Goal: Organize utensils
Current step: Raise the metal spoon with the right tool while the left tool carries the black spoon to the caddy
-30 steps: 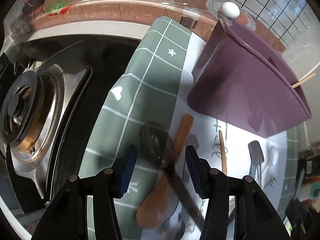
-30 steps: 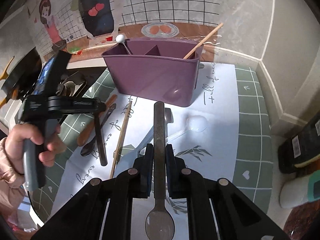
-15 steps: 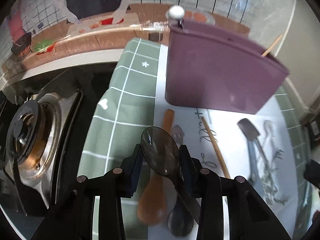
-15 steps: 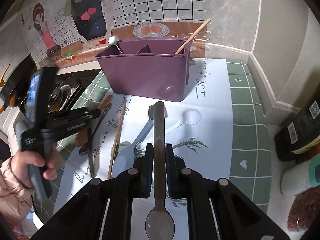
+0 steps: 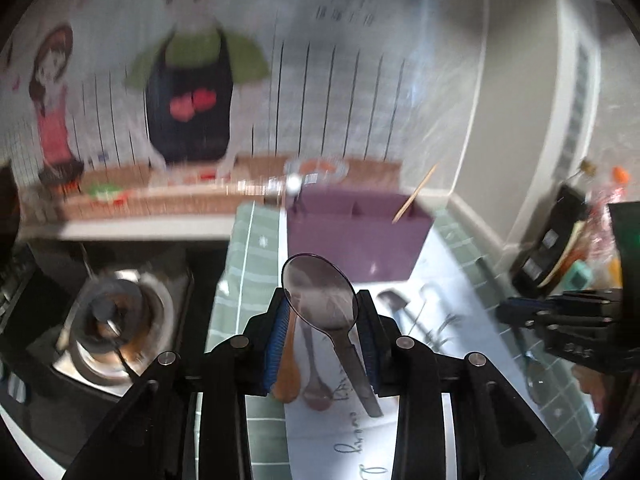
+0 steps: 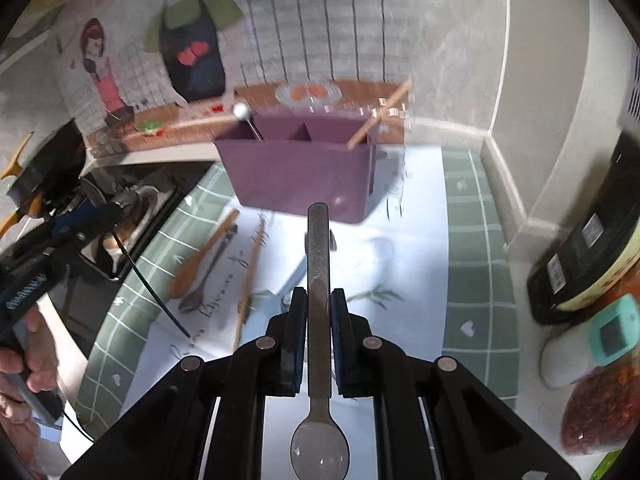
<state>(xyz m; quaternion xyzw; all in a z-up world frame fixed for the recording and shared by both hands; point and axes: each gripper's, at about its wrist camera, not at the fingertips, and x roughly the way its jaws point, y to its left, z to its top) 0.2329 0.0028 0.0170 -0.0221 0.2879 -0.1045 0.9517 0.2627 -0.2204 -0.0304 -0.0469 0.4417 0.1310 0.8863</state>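
Note:
My left gripper (image 5: 320, 312) is shut on a dark translucent spoon (image 5: 320, 300), bowl up, lifted above the counter; its thin handle hangs down in the right wrist view (image 6: 156, 292). My right gripper (image 6: 318, 312) is shut on a metal spoon (image 6: 318, 264), handle forward, bowl toward the camera. A purple divided caddy (image 6: 304, 176) stands ahead, also in the left wrist view (image 5: 356, 236), holding a wooden chopstick (image 6: 380, 116) and a white-tipped utensil (image 6: 242, 111). On the mat lie a wooden spoon (image 6: 204, 256), a small metal spoon (image 6: 208, 276) and a chopstick (image 6: 250, 280).
A gas burner (image 5: 116, 320) sits left of the green checked mat (image 6: 476, 240). Dark bottles and a packet (image 6: 588, 252) stand at the right by the wall. A white spoon and a pale spatula (image 6: 296, 272) lie in front of the caddy.
My left gripper closed on the dark spoon and lifted it off the mat, tilting up to face the wall. My right gripper still holds the metal spoon and has risen slightly.

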